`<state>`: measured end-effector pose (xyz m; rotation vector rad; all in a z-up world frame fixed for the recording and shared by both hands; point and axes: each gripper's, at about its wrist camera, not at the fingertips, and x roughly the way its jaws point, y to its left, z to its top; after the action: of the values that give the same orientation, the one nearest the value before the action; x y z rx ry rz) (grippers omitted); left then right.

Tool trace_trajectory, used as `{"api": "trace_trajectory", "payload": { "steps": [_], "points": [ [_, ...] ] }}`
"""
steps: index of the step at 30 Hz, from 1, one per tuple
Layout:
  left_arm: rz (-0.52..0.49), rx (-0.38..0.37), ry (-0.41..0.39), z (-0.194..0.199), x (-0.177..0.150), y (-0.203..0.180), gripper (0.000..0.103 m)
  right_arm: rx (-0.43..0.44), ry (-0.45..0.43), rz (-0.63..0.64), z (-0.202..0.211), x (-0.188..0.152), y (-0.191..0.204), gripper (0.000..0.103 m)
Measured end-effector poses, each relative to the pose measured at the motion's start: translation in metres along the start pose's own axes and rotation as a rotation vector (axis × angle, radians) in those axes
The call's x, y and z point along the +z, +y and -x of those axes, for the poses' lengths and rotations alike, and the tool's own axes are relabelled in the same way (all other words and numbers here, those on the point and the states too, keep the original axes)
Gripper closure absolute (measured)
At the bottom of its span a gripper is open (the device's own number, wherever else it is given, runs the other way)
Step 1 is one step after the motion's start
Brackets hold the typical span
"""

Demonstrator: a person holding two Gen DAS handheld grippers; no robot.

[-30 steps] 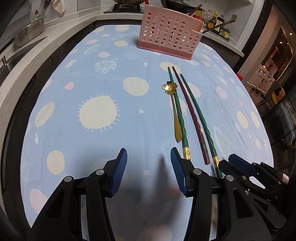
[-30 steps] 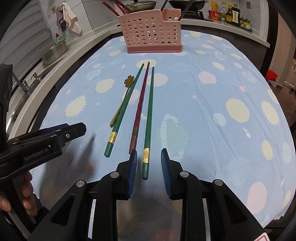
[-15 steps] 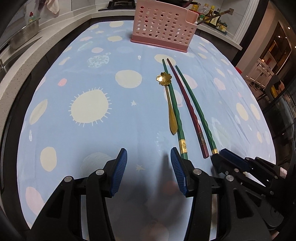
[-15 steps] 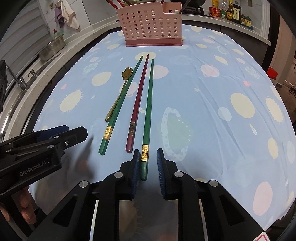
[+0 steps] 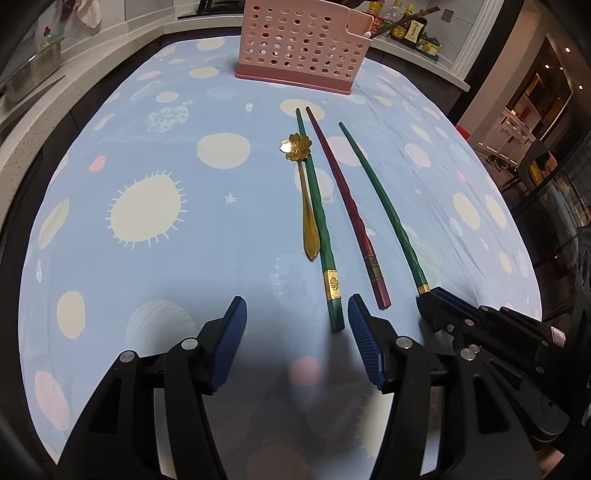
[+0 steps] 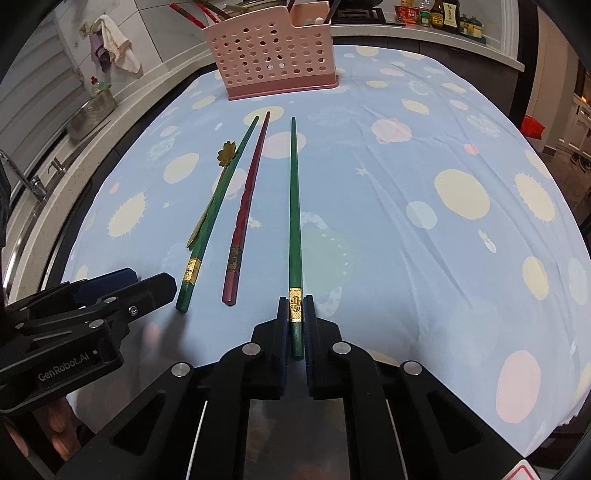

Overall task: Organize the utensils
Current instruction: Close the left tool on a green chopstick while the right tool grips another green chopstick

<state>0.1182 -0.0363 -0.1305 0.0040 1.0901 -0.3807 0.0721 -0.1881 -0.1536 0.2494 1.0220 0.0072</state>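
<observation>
— Held piece? 
— Green chopstick (image 6: 294, 221), clamped at its gold-banded butt end by the right gripper (image 6: 295, 325), fingers (image 6: 282, 332) pressed together on both sides of it. Long axis straight ahead along the fingers, thin tip toward the pink holder (image 6: 273, 51). Shaft low over the cloth; touching it or not, cannot tell.

— Neighbours? 
— Just to its left, a dark red chopstick (image 6: 245, 206), flat on the cloth, butt toward the camera, tip leaning in toward the holder. Further left, a second green chopstick (image 6: 218, 206), same lie, gold band near the butt. Pressed against that one's left side, a gold spoon (image 5: 304, 192) with a flower-shaped bowl, bowl end toward the holder, handle end toward the grippers. Tips of the red and second green nearly meeting; the clamped one set a little apart to the right.

— Left side? 
— Left gripper (image 5: 295, 339) low over the cloth, fingers (image 5: 232, 332) wide apart, holding nothing. Butt of the second green chopstick lying just inside the right-hand finger.

— Surroundings? 
— Blue tablecloth (image 6: 424, 177) with suns and planets over the counter. Pink holder upright at the far edge, perforated, some utensils already standing in it. Sauce bottles (image 6: 439, 14) behind on the right, a hanging towel (image 6: 118, 48) and a metal basin (image 6: 92, 110) to the left.
</observation>
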Motion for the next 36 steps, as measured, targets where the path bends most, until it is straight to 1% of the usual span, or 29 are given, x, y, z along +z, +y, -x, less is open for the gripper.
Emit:
{"api": "trace_trajectory", "payload": {
  "steps": [6, 10, 11, 13, 15, 17, 18, 21, 28, 36],
  "points": [
    [-0.017, 0.005, -0.004, -0.008, 0.003, -0.008, 0.050, 0.002, 0.000, -0.002, 0.000, -0.001, 0.000, 0.096],
    [-0.024, 0.027, -0.015, -0.012, 0.007, -0.009, 0.053, 0.003, 0.000, -0.002, 0.000, -0.001, 0.001, 0.096],
    [-0.027, 0.031, -0.018, -0.012, 0.007, -0.010, 0.055, 0.003, 0.001, -0.002, 0.000, -0.001, 0.000, 0.096],
    [-0.033, 0.034, -0.019, -0.013, 0.008, -0.012, 0.061, 0.004, 0.000, -0.004, 0.000, -0.001, 0.001, 0.096],
    [-0.037, 0.027, -0.018, -0.014, 0.009, -0.012, 0.071, 0.005, 0.000, -0.005, 0.000, -0.001, 0.001, 0.096],
    [-0.040, 0.019, -0.016, -0.014, 0.008, -0.013, 0.075, 0.006, 0.000, -0.005, 0.000, -0.001, 0.001, 0.096],
    [-0.042, 0.013, -0.014, -0.014, 0.008, -0.013, 0.082, 0.006, 0.000, -0.005, 0.000, -0.001, 0.001, 0.096],
    [-0.044, -0.013, -0.006, -0.015, 0.006, -0.014, 0.094, 0.005, 0.000, -0.005, 0.000, -0.001, 0.001, 0.096],
    [-0.017, -0.052, 0.002, -0.009, 0.005, -0.010, 0.094, 0.008, -0.004, -0.006, 0.003, -0.002, 0.001, 0.096],
    [0.012, -0.072, -0.059, 0.024, 0.010, -0.001, 0.095, 0.024, -0.052, -0.004, 0.026, 0.004, 0.002, 0.096]
  ]
}}
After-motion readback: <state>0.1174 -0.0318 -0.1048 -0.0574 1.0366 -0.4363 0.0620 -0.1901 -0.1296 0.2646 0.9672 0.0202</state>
